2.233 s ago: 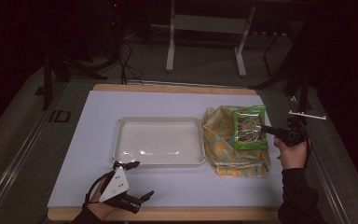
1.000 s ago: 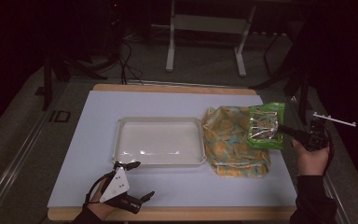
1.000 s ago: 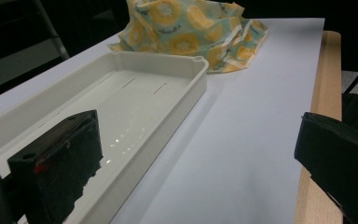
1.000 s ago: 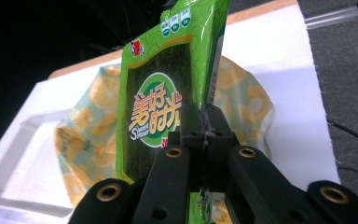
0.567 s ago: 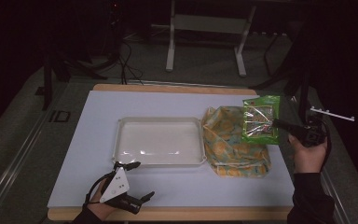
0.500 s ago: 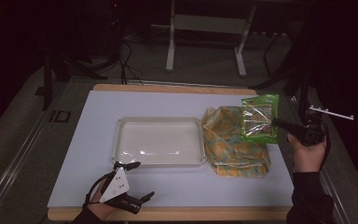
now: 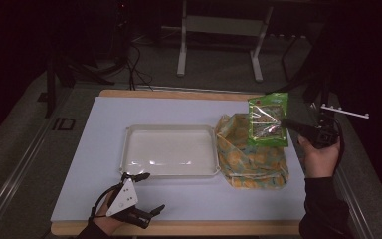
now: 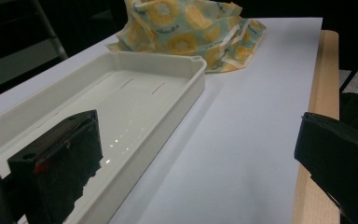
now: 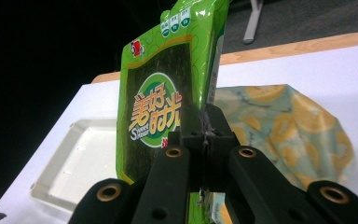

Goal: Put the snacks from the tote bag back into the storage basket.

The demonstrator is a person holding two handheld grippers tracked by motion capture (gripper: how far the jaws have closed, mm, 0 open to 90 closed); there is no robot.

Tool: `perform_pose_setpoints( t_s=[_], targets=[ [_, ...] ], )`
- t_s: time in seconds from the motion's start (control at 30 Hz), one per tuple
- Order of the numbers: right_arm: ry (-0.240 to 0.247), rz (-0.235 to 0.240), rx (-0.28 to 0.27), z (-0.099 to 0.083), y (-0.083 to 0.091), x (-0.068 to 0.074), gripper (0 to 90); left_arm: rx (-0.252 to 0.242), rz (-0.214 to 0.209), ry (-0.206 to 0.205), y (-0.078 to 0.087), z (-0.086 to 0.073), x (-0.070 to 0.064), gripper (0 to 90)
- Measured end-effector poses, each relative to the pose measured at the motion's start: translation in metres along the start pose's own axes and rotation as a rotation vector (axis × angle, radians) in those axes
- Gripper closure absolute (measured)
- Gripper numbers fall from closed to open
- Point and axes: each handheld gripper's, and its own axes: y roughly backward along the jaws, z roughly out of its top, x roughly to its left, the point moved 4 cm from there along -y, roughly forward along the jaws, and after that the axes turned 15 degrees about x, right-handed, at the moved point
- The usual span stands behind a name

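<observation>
Lifted off the bag [image 7: 251,159], the packet [image 7: 267,121] hangs upright above the mat's right edge, clamped in the right gripper [image 7: 289,124], tray [image 7: 169,130] leftward; left gripper [image 7: 146,196] gapes empty.

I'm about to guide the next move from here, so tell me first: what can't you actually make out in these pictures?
- Inside of the patterned cloth bag: high view, its own folds and the green snack packet cover it.
- Packet's lower edge: right gripper view, hidden behind the right gripper.
- Packet's small print: blurred, too small.
- Near end of the white tray: left gripper view, hidden by the left gripper's jaw and cut off by the frame edge.
</observation>
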Motion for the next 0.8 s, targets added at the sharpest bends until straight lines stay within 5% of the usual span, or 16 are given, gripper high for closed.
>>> perform_pose_setpoints(
  t_s=[0.8],
  targets=[
    [0.068, 0.057, 0.018, 0.018, -0.031, 0.053, 89.2, 0.0, -0.003, -0.002, 0.001, 0.0, 0.0, 1.2]
  ],
)
